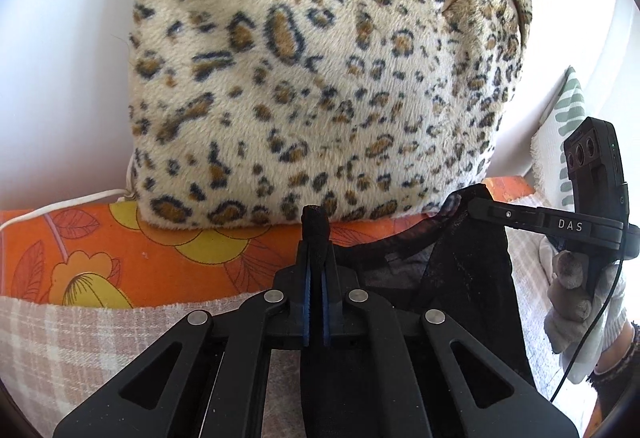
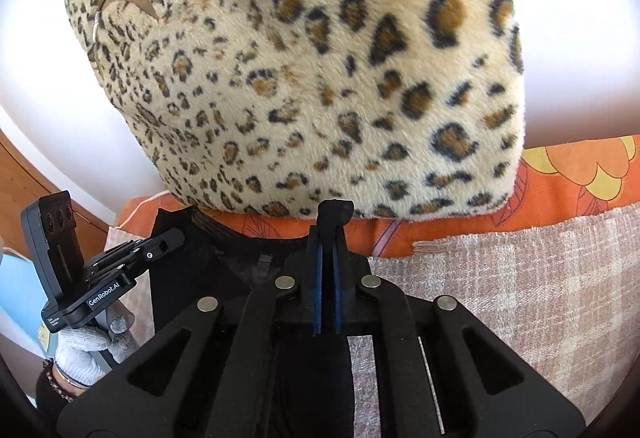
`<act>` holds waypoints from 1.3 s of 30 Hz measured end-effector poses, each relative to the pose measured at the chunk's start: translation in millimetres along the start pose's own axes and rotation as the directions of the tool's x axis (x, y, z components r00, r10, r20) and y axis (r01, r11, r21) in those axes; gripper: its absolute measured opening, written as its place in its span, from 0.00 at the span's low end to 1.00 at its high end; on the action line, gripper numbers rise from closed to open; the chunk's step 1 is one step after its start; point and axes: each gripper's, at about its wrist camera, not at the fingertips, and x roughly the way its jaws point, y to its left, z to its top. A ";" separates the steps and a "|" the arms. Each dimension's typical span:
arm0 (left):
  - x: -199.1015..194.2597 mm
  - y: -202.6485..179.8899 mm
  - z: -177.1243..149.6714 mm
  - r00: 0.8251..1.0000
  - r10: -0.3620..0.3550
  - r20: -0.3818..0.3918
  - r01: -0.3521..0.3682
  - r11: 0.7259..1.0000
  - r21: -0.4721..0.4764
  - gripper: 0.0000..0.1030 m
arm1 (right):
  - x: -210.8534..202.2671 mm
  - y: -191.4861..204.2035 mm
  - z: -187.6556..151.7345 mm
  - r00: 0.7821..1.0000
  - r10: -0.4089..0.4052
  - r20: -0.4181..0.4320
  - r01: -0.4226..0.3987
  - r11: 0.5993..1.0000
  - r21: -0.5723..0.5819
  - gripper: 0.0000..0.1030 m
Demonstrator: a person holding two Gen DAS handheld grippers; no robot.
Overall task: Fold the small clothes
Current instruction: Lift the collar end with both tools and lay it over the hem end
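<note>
A small black sheer garment [image 1: 468, 278] hangs stretched between my two grippers above a beige plaid cloth. My left gripper [image 1: 315, 234] is shut on one top corner of the garment; a tuft of black fabric sticks out past its tips. My right gripper [image 2: 330, 230] is shut on the other top corner, with fabric bunched above its tips. In the left wrist view the right gripper [image 1: 476, 204] pinches the garment at the right. In the right wrist view the left gripper [image 2: 172, 238] holds the garment [image 2: 192, 278] at the left.
A large leopard-print plush cushion [image 1: 320, 78] stands close ahead against a white wall. Under it lies an orange floral sheet [image 1: 100, 254], and nearer a beige plaid cloth [image 2: 520, 278]. A white-and-green pillow [image 1: 560, 134] is at the right. A white cable [image 1: 60, 208] runs at the left.
</note>
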 end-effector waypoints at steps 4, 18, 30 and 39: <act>-18.9 -15.0 3.1 0.999 -0.025 0.020 0.025 1.000 0.010 0.02 | -25.7 10.8 -2.3 0.999 0.042 0.022 -0.042 0.999 -0.001 0.05; -96.7 -73.7 -23.9 0.998 -0.046 0.043 0.044 0.997 0.057 0.02 | -114.0 69.2 -49.2 0.995 0.096 0.037 -0.093 0.994 -0.058 0.05; -172.3 -125.0 -86.1 0.996 -0.080 0.041 0.077 0.995 0.055 0.02 | -187.6 99.2 -131.4 0.995 0.100 0.018 -0.098 0.990 -0.099 0.05; -205.2 -152.3 -157.8 0.996 -0.089 -0.014 0.090 0.992 0.092 0.02 | -217.2 117.9 -216.2 0.996 0.092 -0.012 -0.093 0.988 -0.125 0.05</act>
